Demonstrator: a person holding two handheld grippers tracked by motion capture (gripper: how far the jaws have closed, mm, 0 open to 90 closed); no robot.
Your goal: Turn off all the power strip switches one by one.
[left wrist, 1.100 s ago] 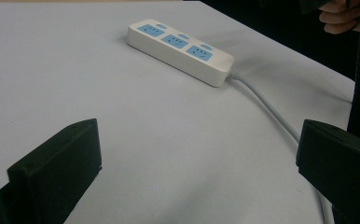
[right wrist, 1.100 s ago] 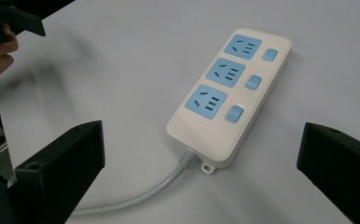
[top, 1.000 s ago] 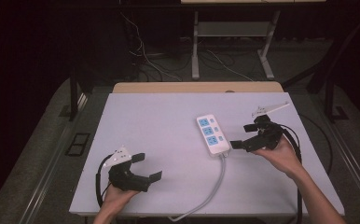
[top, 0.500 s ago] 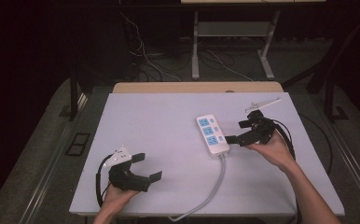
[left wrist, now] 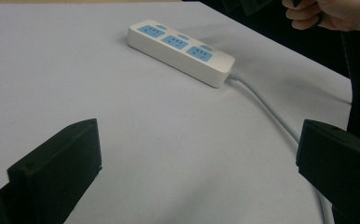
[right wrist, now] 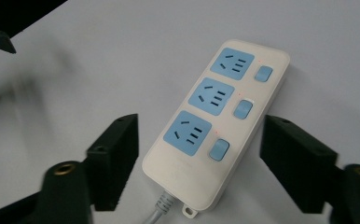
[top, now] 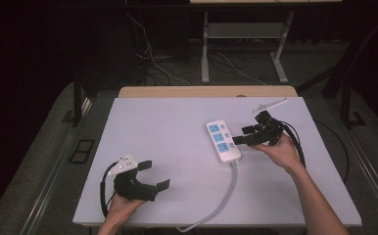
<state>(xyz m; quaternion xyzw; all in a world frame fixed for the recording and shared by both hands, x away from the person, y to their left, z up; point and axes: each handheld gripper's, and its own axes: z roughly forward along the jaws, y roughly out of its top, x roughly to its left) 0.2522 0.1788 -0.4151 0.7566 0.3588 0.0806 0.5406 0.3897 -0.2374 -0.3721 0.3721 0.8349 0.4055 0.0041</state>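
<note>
White power strip [top: 223, 140] lies flat on the pale table [top: 167, 132], right of centre, long axis running roughly away from the person. Three blue sockets face up, each with a blue switch [right wrist: 242, 108] beside it. Its grey cord [top: 224, 195] leaves the near end, curves toward the near table edge and hangs over it.

Right gripper [top: 242, 135] is held by the right hand [top: 280, 149], just right of the strip, pointing at it. In the right gripper view its jaws straddle the cord end of the strip, one on each long side, with a visible gap on both sides; the pads do not press. The jaws have just been closing, strip between them, still apart from it.

Left gripper [top: 155, 175] sits near the near-left corner in the left hand [top: 121, 208], well apart from the strip. Its jaws stand wide with nothing between them; bare table shows through the gap in the left gripper view.

Open room: the whole left half and far-left of the table is bare. A small pale thing [top: 270, 104], too small to identify, lies near the far-right edge, behind the right gripper. A tan strip [top: 177, 91] borders the far edge. Dark floor with cables [top: 162, 63] lies beyond.
</note>
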